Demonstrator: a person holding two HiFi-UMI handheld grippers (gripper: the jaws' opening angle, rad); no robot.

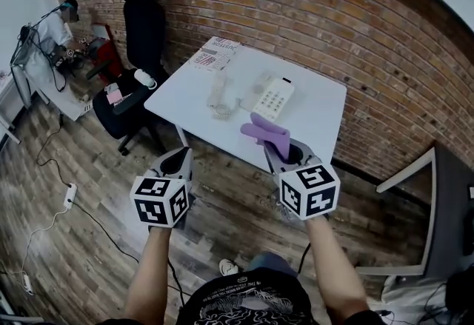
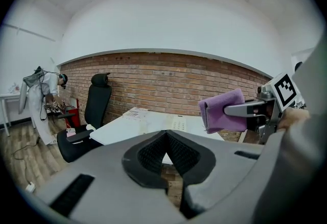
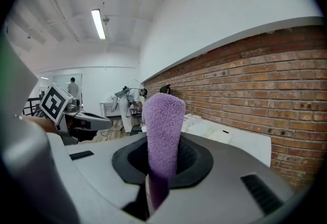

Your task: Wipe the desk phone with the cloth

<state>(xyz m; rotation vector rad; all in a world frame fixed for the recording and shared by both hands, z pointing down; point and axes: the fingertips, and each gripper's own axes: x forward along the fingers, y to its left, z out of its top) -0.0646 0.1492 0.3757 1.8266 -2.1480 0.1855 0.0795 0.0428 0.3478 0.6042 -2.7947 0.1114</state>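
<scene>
Well, your right gripper [image 1: 280, 153] is clamped on the cloth [image 1: 264, 131]; your left gripper [image 1: 178, 161] is closed, empty; the phone [image 1: 274, 98] lies on the table [image 1: 320, 118].

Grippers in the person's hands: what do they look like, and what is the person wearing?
The left gripper and right gripper are alike: grey shells with two jaws lined in black ribbed pads. Each carries a white cube printed with black square markers. The person wears a black shirt with a pale print; the forearms are bare.
</scene>
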